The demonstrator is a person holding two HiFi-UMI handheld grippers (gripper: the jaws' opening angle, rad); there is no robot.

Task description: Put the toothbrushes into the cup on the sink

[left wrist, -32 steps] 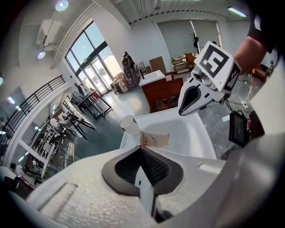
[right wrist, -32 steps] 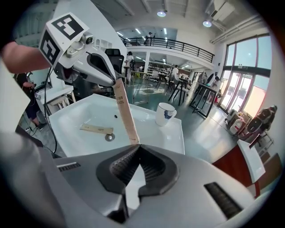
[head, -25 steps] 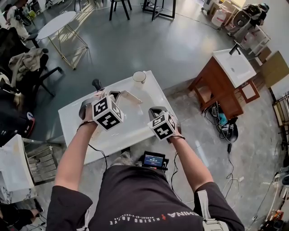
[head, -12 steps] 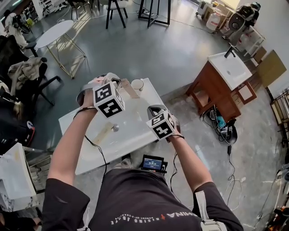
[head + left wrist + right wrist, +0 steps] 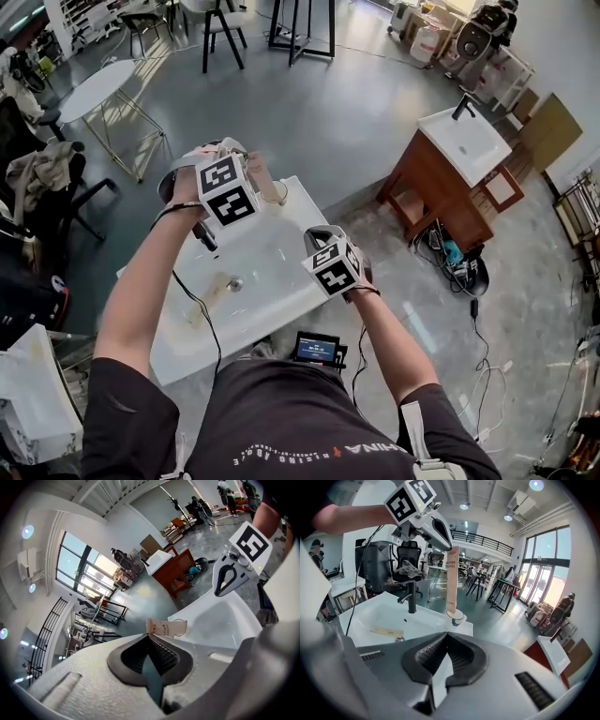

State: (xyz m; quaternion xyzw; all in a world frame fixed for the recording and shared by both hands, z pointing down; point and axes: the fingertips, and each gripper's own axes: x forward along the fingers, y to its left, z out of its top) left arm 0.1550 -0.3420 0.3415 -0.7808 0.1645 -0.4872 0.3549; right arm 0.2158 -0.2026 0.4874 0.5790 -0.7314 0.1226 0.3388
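Pinching a toothbrush box (image 5: 451, 581) printed "TOOTH BRUSH" at the cup (image 5: 454, 617) mouth: left claw (image 5: 149, 637); right claw (image 5: 446, 639) clenched, empty.

The person is wearing a black short-sleeved T-shirt (image 5: 281, 412) with pale lettering; the left gripper (image 5: 149, 637) and right gripper (image 5: 446, 637) are showing grey shells and marker cubes (image 5: 228, 190).

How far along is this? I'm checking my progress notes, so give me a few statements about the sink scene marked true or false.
1. The left tongs are shut on a boxed toothbrush. True.
2. That box stands upright, lower end at the cup. True.
3. The right tongs hold a toothbrush too. False: shut and empty.
4. Nothing lies in the sink. False: a second boxed toothbrush lies near the drain.
5. The faucet is white. False: it is black.
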